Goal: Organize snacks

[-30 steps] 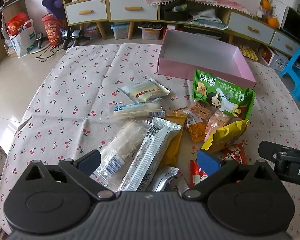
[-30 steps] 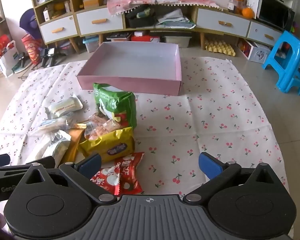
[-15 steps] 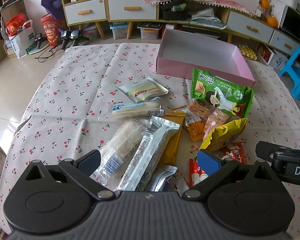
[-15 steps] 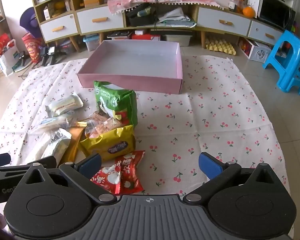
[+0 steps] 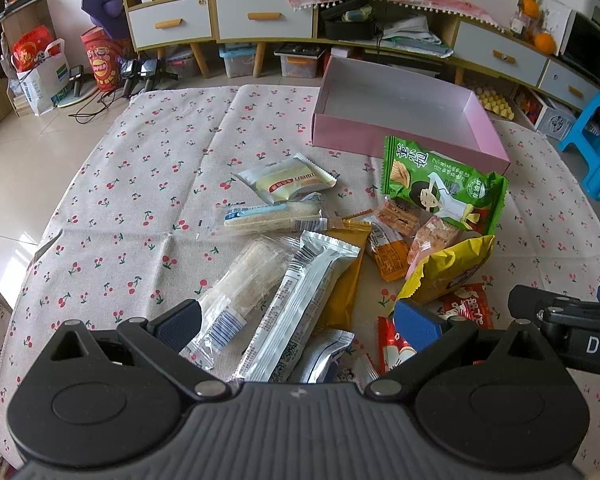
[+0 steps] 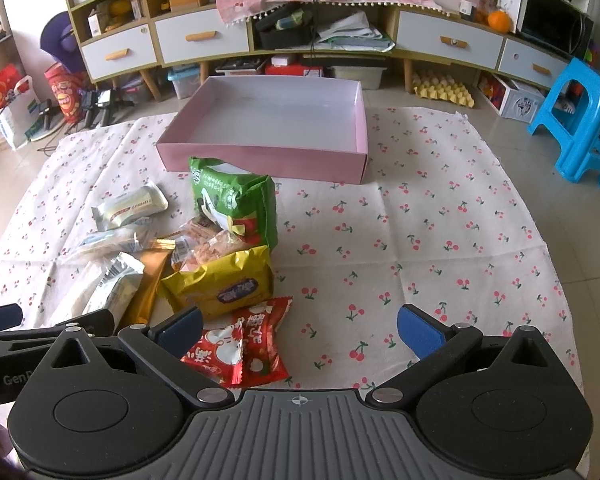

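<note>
A heap of snacks lies on the cherry-print cloth [image 5: 132,208]: a green chip bag [image 5: 444,188] [image 6: 236,204], a yellow bag [image 5: 448,272] [image 6: 224,284], red candy packets [image 6: 244,344] [image 5: 466,308], a silver wrapper [image 5: 300,304], a clear long pack [image 5: 240,288] and a small cake pack [image 5: 288,180]. Behind them sits a shallow pink box [image 5: 400,144] [image 6: 268,156], empty inside. My left gripper [image 5: 296,322] hovers open over the near silver and clear packs. My right gripper [image 6: 298,326] is open above the cloth, red packets by its left finger.
Low cabinets with drawers [image 6: 204,40] line the back wall. A blue plastic stool [image 6: 584,120] stands on the floor at the right. Bags [image 5: 40,68] and a tripod sit on the floor at the left. Bare cloth [image 6: 440,240] lies right of the heap.
Both views have shifted slightly, with the snacks and box sitting a little nearer and lower in frame. Both grippers stay open and nothing was picked up.
</note>
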Demonstrator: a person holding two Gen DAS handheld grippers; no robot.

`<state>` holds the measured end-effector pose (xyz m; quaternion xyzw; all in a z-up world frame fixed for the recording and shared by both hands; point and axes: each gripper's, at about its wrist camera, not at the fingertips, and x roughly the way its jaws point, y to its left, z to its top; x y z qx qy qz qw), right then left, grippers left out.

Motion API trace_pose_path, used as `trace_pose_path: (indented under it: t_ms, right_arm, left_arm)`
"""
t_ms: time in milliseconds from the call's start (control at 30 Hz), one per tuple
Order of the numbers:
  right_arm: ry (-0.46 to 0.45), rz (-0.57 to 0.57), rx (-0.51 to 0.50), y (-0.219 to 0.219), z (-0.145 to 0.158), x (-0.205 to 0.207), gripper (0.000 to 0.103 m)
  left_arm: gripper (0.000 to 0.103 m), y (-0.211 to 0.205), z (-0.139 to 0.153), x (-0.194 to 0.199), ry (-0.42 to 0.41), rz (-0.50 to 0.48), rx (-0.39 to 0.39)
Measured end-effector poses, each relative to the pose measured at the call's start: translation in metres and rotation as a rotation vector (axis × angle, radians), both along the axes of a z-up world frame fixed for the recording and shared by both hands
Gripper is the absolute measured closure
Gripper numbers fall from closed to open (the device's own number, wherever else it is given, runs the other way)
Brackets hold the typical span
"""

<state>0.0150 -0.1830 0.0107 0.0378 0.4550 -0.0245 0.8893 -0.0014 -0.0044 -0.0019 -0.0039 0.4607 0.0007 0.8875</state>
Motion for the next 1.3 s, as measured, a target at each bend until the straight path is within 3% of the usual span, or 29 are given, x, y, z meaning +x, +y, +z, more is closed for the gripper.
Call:
trace_pose_path:
  t_ms: [700, 933, 1067, 1133, 1233, 1267, 1300]
  right_arm:
    - [-0.003, 0.001, -0.005, 0.0, 0.0, 0.0, 0.0]
    - [-0.03, 0.025, -0.006, -0.003, 0.004, 0.006, 0.0]
    - [-0.058, 0.072, 0.043, -0.01, 0.005, 0.013, 0.0]
    - [-0.07, 0.112, 0.072, -0.013, 0.004, 0.018, 0.0]
    - [-0.096, 0.163, 0.135, -0.021, 0.001, 0.028, 0.0]
    - [-0.104, 0.184, 0.163, -0.023, 0.001, 0.031, 0.0]
    - [-0.111, 0.201, 0.188, -0.025, 0.001, 0.034, 0.0]
  left_arm:
    - [0.0, -0.001, 0.0, 0.0, 0.005, -0.004, -0.003]
    - [0.0, 0.013, -0.001, 0.009, 0.065, -0.058, 0.004]
    - [0.0, 0.028, 0.005, 0.02, 0.015, -0.069, 0.033]
    - [0.0, 0.033, 0.008, 0.024, -0.064, -0.097, 0.007]
    - [0.0, 0.044, 0.01, 0.033, -0.103, -0.141, -0.048]
    - [0.0, 0.046, 0.01, 0.036, -0.113, -0.15, -0.041]
    - [0.0, 0.047, 0.011, 0.041, -0.126, -0.161, 0.016]
